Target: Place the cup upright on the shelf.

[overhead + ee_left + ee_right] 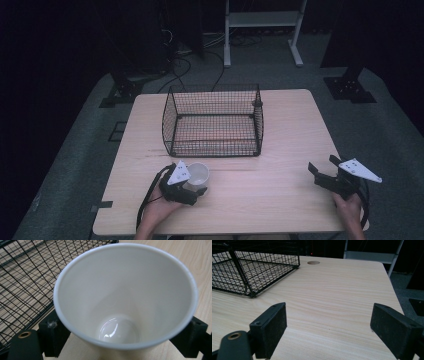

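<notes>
A white paper cup [199,173] stands upright on the wooden table [280,130], just in front of the black wire basket [215,147]. My left gripper [196,186] is around it from the near side. In the left gripper view the empty cup [125,290] sits between the two black pads [53,336], which press on its sides, so my left gripper [122,338] is shut on it. My right gripper [323,166] rests near the table's right front corner, open; in its own view the gripper [329,327] has bare wood between wide-apart jaws.
The wire basket [242,272] is empty and takes up the middle rear of the table; its mesh [22,277] is close behind the cup. A round hole [313,262] is in the tabletop by the far edge. Beyond the table stand a white shelf frame [262,30] and floor cables.
</notes>
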